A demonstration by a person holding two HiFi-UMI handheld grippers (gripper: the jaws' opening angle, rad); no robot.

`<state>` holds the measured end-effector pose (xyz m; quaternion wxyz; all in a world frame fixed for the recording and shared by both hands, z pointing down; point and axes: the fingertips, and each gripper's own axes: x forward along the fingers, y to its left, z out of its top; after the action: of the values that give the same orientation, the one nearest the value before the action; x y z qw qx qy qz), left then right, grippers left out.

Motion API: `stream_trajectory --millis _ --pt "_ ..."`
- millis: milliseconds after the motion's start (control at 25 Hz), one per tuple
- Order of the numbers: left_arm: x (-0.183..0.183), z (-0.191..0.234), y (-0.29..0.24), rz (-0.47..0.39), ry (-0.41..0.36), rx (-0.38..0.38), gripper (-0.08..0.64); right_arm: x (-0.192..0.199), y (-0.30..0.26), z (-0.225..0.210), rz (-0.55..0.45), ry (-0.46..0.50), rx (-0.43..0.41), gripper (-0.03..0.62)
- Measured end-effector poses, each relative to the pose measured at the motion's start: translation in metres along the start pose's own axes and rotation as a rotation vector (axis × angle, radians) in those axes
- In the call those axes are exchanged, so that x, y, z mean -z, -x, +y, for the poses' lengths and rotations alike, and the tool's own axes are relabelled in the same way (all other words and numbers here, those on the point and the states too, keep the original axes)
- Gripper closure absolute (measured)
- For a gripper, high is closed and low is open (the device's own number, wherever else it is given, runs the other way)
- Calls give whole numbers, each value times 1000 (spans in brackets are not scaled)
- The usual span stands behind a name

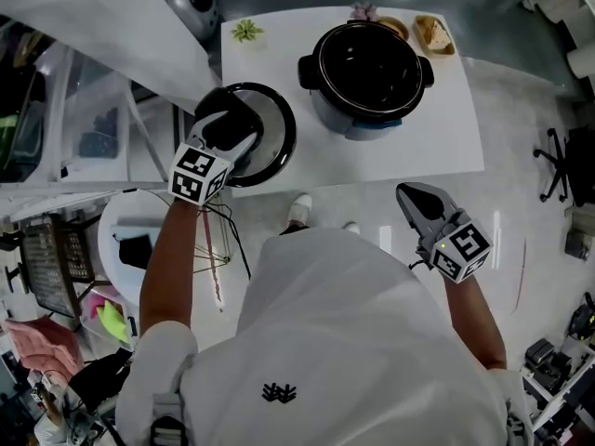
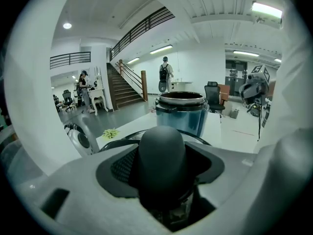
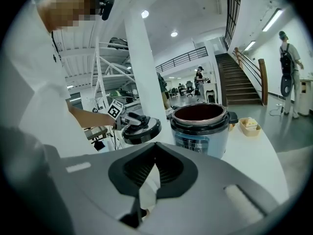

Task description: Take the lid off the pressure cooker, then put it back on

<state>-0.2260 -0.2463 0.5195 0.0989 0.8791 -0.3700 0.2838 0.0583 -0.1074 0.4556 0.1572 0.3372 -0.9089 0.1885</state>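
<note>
The pressure cooker stands uncovered on the white table, its dark pot showing. The round black-rimmed lid hangs left of it, over the table's left edge. My left gripper is shut on the lid's dark knob, which fills the space between the jaws. In the right gripper view the lid hangs level beside the cooker. My right gripper is off the table's front edge, pointing toward the cooker, with its jaws together and nothing in them.
A small green plant, a bowl and a tray of food sit along the table's far edge. A round white stand with cables is on the floor at left. An office chair is at right.
</note>
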Motion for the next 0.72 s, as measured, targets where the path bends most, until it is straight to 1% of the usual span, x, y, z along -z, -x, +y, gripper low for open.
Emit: stream_trajectory --millis 240,440,600,720 --pt "-33 3 22 -21 -38 20 273 0 5 -2 -18 1 -9 578" --pt "-67 2 36 -47 -38 66 273 4 13 -6 -37 -10 -1 578" --pt "-98 0 40 -66 -61 103 273 5 17 -6 -53 -21 7 578" --pt "-120 -6 35 -75 -91 130 273 6 22 -8 -64 -26 18 578"
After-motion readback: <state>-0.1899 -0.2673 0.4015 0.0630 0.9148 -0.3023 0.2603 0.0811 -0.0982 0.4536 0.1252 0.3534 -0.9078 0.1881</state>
